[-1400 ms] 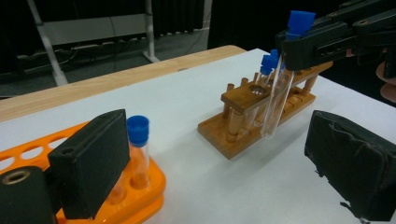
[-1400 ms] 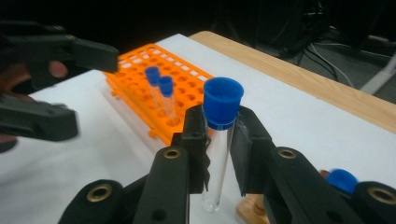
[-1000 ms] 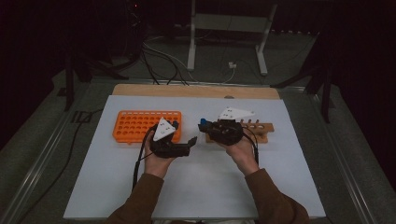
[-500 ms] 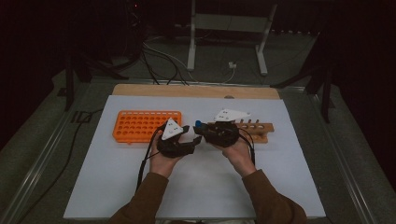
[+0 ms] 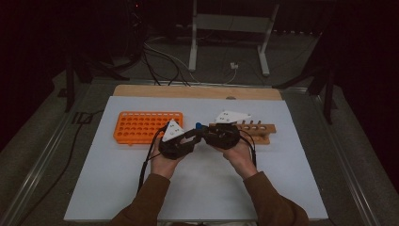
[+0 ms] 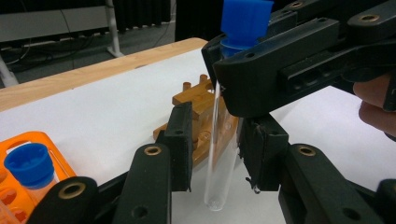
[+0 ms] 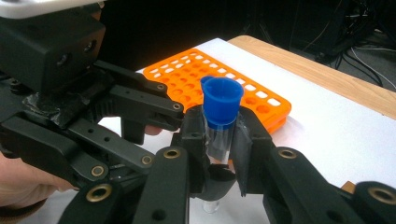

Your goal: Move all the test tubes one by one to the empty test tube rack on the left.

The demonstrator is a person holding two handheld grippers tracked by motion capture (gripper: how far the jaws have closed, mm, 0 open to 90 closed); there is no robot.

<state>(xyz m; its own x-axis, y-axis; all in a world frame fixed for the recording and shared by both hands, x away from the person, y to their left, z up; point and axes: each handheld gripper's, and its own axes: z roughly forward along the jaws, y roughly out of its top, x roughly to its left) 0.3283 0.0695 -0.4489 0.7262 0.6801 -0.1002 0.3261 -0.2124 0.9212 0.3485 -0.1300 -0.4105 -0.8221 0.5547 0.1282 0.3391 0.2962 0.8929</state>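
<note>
Grippers meet at the middle of the high view, just in front of the wooden rack and to the right of the orange tube rack on the white-covered desk. Between them stands a clear test tube with a blue cap, upright and lifted off the desk. The right gripper is clamped on the tube just under its cap, its two black jaws pressed against the glass on either side; in the left gripper view the same gripper comes in from the upper right of the frame and holds the tube near its top. The left gripper sits lower on the tube, with one jaw on each side of the glass; its jaws have just been closing on the tube, yet a narrow gap shows between the left pad and the glass, and whether the right pad touches it cannot be told. The rounded bottom of the tube hangs free below these jaws. At the lower left of the left gripper view a second blue-capped tube stands in a hole of the orange tube rack. The wooden rack lies behind the held tube in that view.
</note>
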